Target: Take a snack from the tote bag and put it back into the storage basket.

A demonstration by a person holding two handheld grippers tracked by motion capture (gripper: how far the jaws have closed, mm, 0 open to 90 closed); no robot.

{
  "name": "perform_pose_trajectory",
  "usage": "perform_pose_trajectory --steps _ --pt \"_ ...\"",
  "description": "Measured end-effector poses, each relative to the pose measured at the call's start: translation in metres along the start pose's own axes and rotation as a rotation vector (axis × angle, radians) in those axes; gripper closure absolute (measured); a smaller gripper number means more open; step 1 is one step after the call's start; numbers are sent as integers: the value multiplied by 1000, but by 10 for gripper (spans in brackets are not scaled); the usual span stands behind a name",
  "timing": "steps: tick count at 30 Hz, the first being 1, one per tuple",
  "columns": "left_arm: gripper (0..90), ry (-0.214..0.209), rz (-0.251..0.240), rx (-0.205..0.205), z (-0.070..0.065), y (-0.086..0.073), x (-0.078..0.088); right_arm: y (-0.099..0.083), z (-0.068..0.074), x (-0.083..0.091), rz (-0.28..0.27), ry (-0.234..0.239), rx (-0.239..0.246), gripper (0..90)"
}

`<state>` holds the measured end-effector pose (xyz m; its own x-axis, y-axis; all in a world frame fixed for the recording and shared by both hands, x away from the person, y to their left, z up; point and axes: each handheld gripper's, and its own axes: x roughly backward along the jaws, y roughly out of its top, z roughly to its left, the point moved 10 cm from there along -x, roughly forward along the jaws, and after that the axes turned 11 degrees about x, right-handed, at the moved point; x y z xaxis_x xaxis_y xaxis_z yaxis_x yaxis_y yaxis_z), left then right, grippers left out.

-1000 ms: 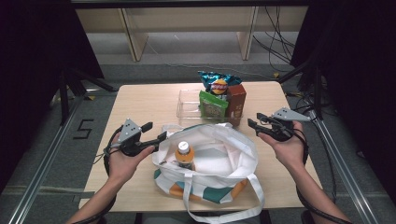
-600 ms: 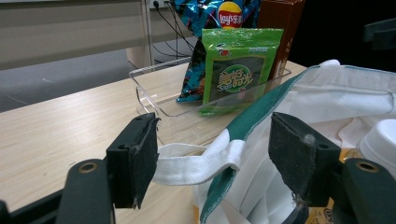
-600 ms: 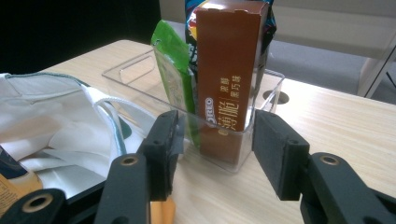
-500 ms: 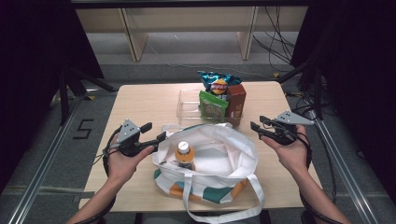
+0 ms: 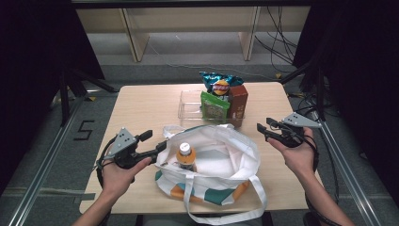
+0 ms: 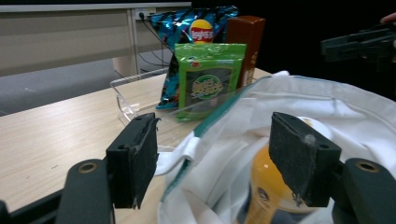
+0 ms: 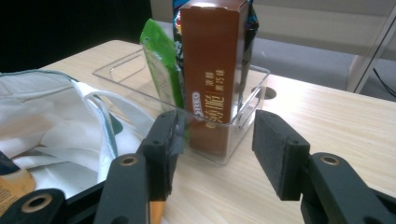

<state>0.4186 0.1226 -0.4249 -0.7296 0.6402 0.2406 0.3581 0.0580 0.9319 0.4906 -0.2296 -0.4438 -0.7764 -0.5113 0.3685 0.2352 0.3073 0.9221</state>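
The high view looks forward and down from above the person's side, taking in the whole table [image 5: 141,108]. The left gripper view sits low and close at the white bag [image 6: 327,107], facing the clear bin [image 6: 122,95]. The right gripper view (equally low) faces that bin [image 7: 243,116] from its other side, near the brown box [image 7: 212,70].

A bag [image 5: 221,160] lay on the table [image 5: 146,106] at its near edge, a bottle [image 5: 186,157] upright inside. Behind it, toward the far edge, stood a tray [image 5: 188,104] holding a box [image 5: 238,104] at its right end, a packet [image 5: 214,104] left of the box, and chips [image 5: 217,84] behind them.
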Motion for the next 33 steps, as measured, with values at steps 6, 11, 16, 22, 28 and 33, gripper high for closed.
perform_pose_trajectory --steps 6,11,16,22,28,33 --pt "323 -52 -3 -1 -19 -3 4 -3 -3 2 13 -10 0 518" --pt "320 -81 10 4 -32 -5 2 -2 -2 1 5 -10 -4 518" --pt "319 -95 33 -1 -37 -12 -6 -5 -1 2 28 -6 -12 518" --pt "325 -104 38 2 -40 -16 -15 -5 -4 1 22 -4 24 518" --pt "336 -109 60 11 -40 -22 -26 -7 -4 1 24 -9 -6 518" --pt "367 -113 72 21 -41 -26 -34 -7 -4 1 15 -5 -11 518"
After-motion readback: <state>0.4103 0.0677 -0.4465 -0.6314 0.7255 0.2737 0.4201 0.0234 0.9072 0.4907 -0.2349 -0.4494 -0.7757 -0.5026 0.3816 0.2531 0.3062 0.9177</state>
